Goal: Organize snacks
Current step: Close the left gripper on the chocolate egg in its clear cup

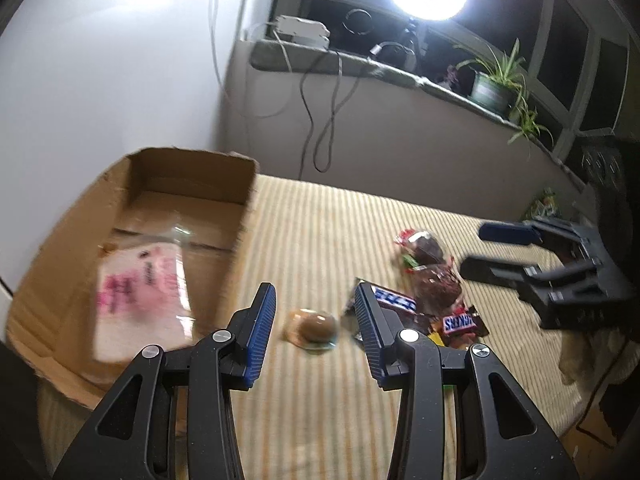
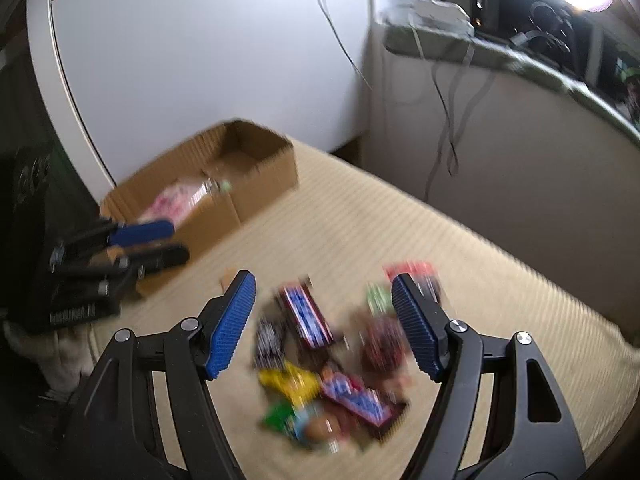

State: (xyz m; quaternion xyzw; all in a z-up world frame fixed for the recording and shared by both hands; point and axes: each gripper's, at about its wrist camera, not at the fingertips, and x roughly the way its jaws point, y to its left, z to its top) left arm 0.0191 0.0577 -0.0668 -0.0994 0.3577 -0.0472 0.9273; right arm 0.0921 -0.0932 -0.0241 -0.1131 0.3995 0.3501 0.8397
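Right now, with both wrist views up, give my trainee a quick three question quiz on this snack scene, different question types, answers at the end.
1. True or false: the cardboard box already holds a pink-printed packet.
2. Multiple choice: what lies between the fingers of the left hand-held gripper in its own view? A) a yellow packet B) a small round brown snack in clear wrap C) a plant pot
3. Fill in: the right hand-held gripper hangs open over a ____ of mixed snacks, Snickers bars among them.

Key: 1 true; 2 B; 3 pile
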